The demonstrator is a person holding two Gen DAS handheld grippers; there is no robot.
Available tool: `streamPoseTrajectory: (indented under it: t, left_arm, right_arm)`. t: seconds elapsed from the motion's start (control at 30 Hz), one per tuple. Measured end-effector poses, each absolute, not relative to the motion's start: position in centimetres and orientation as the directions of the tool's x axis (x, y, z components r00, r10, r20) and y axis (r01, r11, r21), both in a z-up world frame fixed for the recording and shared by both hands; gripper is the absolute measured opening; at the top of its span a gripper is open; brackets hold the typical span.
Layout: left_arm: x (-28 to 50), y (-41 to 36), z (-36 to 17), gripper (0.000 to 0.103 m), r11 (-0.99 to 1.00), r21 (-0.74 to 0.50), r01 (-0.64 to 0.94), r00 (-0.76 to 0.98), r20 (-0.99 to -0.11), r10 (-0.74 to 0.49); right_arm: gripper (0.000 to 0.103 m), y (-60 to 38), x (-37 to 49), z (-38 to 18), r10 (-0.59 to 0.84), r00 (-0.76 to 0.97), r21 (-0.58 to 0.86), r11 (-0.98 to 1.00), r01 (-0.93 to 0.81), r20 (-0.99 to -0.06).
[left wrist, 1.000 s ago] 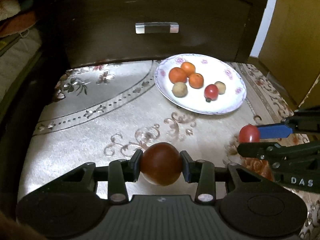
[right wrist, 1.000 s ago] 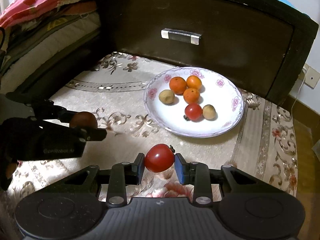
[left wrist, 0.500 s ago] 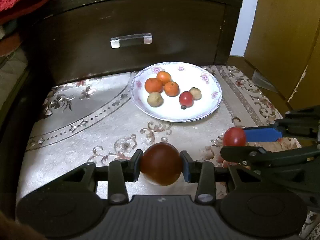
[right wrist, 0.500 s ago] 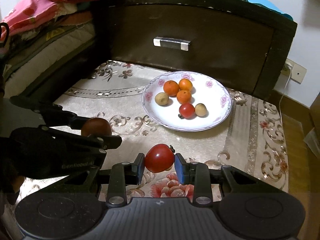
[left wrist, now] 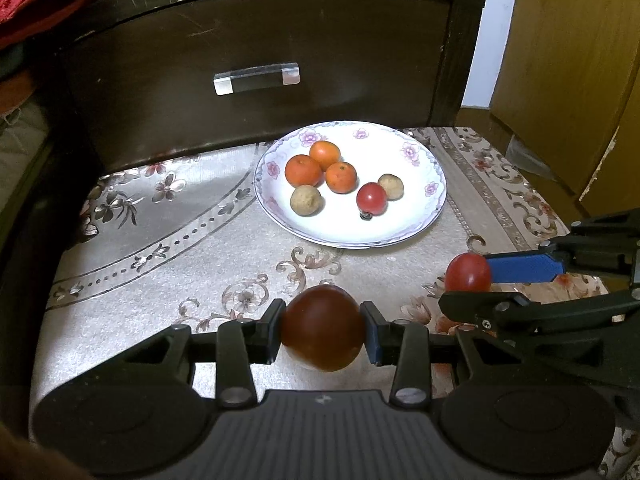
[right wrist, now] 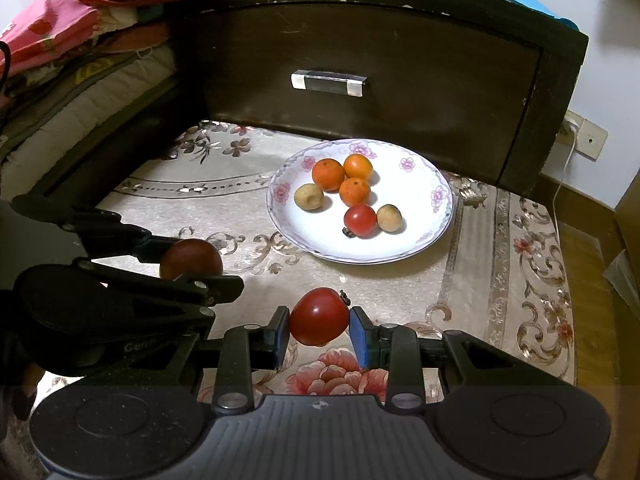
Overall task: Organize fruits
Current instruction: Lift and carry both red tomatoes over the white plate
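Note:
My left gripper (left wrist: pixel 322 330) is shut on a dark red-brown tomato (left wrist: pixel 322 328), held above the cloth; it also shows in the right wrist view (right wrist: pixel 191 259). My right gripper (right wrist: pixel 319 330) is shut on a bright red tomato (right wrist: pixel 319 316), also seen in the left wrist view (left wrist: pixel 468 273). Both are in front of a white floral plate (left wrist: pixel 404 224), (right wrist: pixel 416 240). The plate holds three oranges (left wrist: pixel 303 170), two small brown fruits (left wrist: pixel 306 200) and a red tomato (left wrist: pixel 372 198).
A patterned beige cloth (left wrist: pixel 160 264) covers the table. A dark wooden drawer front (left wrist: pixel 256 80) with a clear handle stands right behind the plate. Bedding (right wrist: pixel 60 60) lies at the left; a yellow wooden cabinet (left wrist: pixel 568 60) is at the right.
Both grippers have drawn back and risen a little with their tomatoes, so the plate sits farther off. Both grips are unchanged.

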State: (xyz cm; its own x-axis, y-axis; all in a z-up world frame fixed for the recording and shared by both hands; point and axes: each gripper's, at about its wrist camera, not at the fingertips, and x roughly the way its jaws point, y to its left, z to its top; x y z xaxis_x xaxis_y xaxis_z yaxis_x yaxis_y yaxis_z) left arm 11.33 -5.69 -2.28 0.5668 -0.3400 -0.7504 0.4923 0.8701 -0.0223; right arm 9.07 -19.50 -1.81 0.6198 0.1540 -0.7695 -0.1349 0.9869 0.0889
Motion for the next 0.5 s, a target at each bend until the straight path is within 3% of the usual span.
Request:
streamPoseTrajectory:
  t: [0.5]
  left_arm:
    - [12.7, -6.7, -2.3, 0.045, 0.871, -0.005, 0.491, 0.581, -0.743, -0.332]
  right_arm:
    - [0.029, -20.1, 10.0, -2.2, 0.142, 0.622, 0.087, 0.989, -0.118, -0.770]
